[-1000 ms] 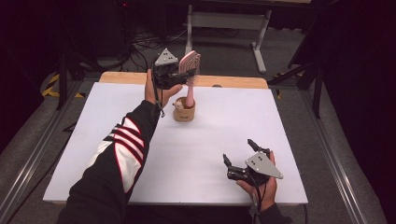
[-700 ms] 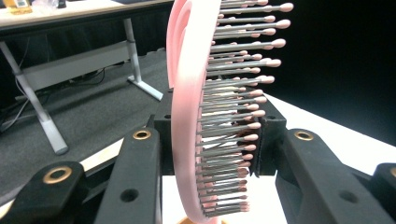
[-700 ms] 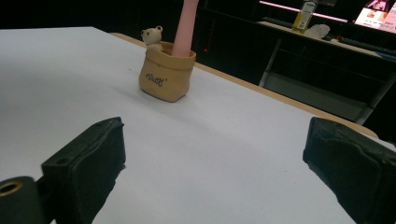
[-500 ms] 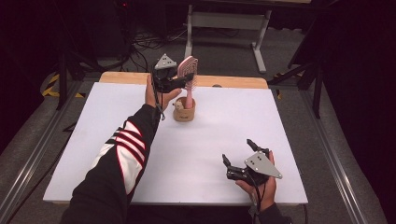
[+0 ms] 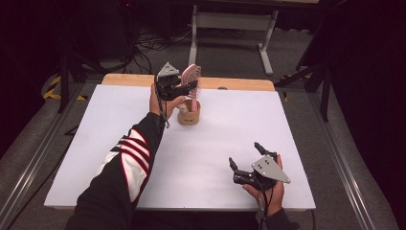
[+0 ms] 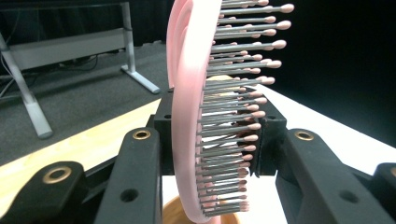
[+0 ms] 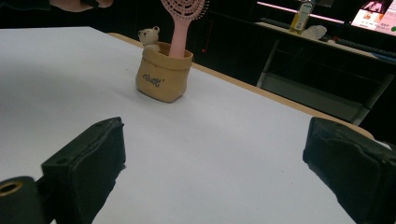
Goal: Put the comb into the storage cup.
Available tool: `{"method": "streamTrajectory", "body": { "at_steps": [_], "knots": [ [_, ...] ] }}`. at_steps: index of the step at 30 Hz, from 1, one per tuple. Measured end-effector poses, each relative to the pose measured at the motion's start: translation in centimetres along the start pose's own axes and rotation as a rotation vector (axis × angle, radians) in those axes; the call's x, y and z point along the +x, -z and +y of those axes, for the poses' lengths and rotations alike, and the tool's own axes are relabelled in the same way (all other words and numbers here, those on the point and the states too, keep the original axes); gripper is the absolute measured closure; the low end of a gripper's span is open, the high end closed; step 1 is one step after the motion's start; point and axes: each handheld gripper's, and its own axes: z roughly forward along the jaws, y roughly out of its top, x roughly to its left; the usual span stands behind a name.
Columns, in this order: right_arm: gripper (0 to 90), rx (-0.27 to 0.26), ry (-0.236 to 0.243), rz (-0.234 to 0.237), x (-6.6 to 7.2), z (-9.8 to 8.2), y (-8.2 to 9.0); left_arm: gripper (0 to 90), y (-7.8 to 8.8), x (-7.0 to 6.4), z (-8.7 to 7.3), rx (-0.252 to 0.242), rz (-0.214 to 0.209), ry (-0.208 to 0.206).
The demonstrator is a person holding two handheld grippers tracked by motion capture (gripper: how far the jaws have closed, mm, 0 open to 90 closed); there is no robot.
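- High view: one pink hairbrush (image 5: 191,79), and the left gripper (image 5: 184,89) has it clamped by the head, bristles and back squeezed between the fingers. The handle runs straight down into one small tan pouch-shaped holder (image 5: 188,115), which stands on the white table (image 5: 95,129) toward its far edge.
- Same view, near side: the right gripper (image 5: 245,155) rests low over the table by the near right corner, well apart from the holder, fingers spread wide with nothing between them. One sleeve with red and white stripes (image 5: 129,155) stretches up the table's left half to the left gripper.
- Beyond the table: a strip of bare wood (image 5: 239,84) along the far edge, one white desk frame (image 5: 230,28) on the dark floor, and a tangle of cables (image 5: 148,45) beside it.
- Left gripper view: two black fingers (image 6: 163,126), one on each side of the brush head, pressing on the pink back and on the pink-tipped bristles. The holder's rim peeks in at the bottom.
- Right gripper view: two black fingers (image 7: 93,154) standing far apart, open table between them. Ahead stands the holder with writing on its front, one little bear figure (image 7: 149,36) at its rim and the pink handle rising from it. Nothing stands between this gripper and the holder.
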Motion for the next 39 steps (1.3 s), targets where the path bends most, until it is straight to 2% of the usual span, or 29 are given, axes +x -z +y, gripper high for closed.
{"method": "streamTrajectory", "body": {
  "at_steps": [9,16,22,25,30,32,39],
  "knots": [
    [6.5,0.003,0.003,0.0,0.0,0.0,0.0,63.4,-0.1,0.0,-0.8,0.008,-0.011,0.02],
    [6.5,0.008,0.013,0.014,0.3,-0.1,-0.2,63.3,0.0,0.3,-0.8,0.011,-0.007,0.013],
    [6.5,0.016,0.018,0.016,0.4,-0.1,-0.3,63.0,0.0,0.5,-0.9,0.009,-0.011,0.022],
    [6.5,0.02,0.02,0.027,0.5,-0.2,-0.4,62.1,0.0,0.8,-1.0,0.014,0.013,0.018],
    [6.5,0.023,0.024,0.034,0.5,-0.2,-0.5,61.4,0.2,1.3,-1.2,0.01,0.017,0.047],
    [6.5,0.025,0.024,0.032,0.5,-0.2,-0.5,60.6,0.2,1.4,-1.2,0.015,0.035,0.042],
    [6.5,0.029,0.026,0.034,0.5,-0.2,-0.5,58.5,0.4,2.1,-1.4,0.021,0.056,0.053]
  ]
}}
